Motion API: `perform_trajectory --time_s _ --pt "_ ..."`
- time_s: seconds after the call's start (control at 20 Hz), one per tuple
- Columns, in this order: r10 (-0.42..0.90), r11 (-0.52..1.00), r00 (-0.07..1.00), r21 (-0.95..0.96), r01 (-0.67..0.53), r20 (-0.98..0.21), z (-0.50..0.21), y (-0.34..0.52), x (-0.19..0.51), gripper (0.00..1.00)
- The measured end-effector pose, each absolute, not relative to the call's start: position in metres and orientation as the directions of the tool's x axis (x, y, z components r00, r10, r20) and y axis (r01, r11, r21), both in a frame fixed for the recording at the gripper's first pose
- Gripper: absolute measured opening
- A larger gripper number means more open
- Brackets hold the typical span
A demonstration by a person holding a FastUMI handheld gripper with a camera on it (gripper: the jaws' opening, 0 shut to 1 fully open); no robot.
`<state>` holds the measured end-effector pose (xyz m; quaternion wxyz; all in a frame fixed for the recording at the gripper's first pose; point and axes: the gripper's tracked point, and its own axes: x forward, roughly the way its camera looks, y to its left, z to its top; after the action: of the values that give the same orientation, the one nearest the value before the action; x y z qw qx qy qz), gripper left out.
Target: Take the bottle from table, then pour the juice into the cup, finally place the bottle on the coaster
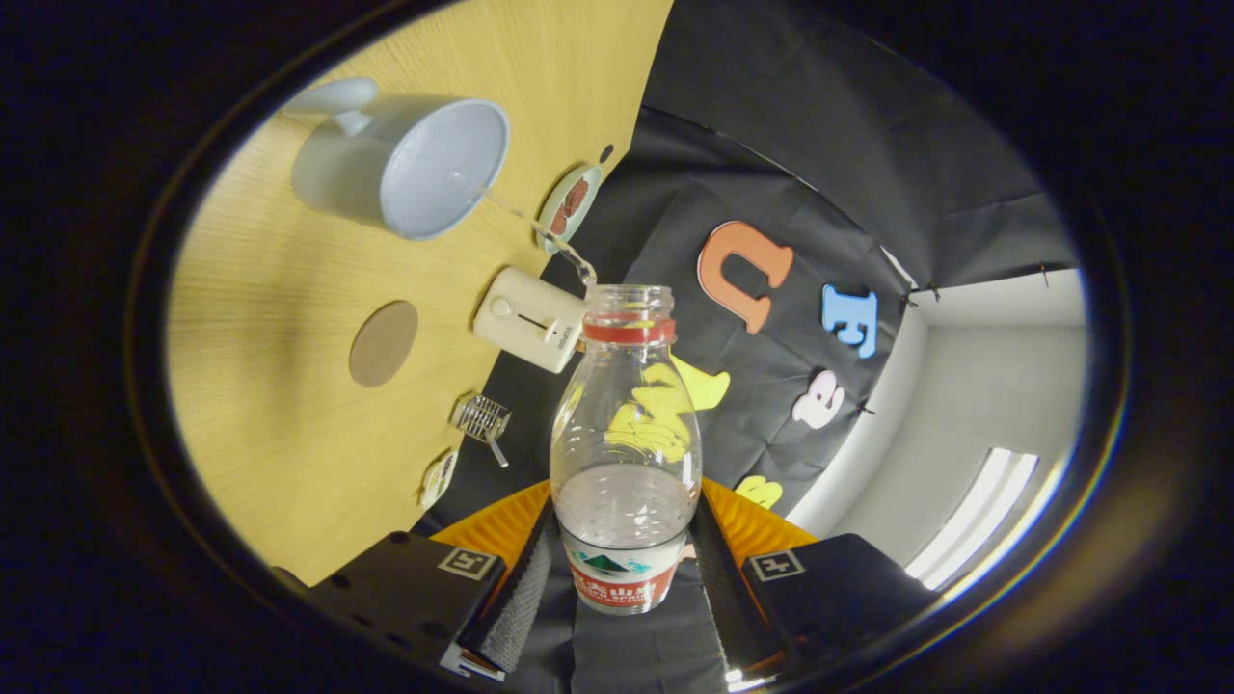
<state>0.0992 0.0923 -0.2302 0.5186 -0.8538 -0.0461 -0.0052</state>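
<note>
A clear plastic bottle (625, 443) with a red neck ring and a red and white label sits between my fingers, uncapped and tipped toward the table. My gripper (622, 569) is shut on the bottle, one finger (516, 593) pressing each side of its labelled body. A thin stream of liquid (540, 231) runs from the bottle's mouth into a white mug (410, 169) on the wooden table (280, 414). The mug's opening faces the bottle and its handle points away. A round brown coaster (383, 343) lies on the table beside the mug, closer to my fingers.
Along the table's far edge lie a small round dish with brown pieces (569, 204), a cream box-shaped device (528, 318), a small metal wire object (482, 421) and a white tag-like item (439, 479). The black cloth wall stands behind them.
</note>
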Motion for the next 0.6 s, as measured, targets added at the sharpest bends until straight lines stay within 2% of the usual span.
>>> perform_trajectory --time_s 0.6 --pt "0.117 -0.55 0.987 -0.821 0.154 0.106 -0.2 0.106 0.105 0.8"
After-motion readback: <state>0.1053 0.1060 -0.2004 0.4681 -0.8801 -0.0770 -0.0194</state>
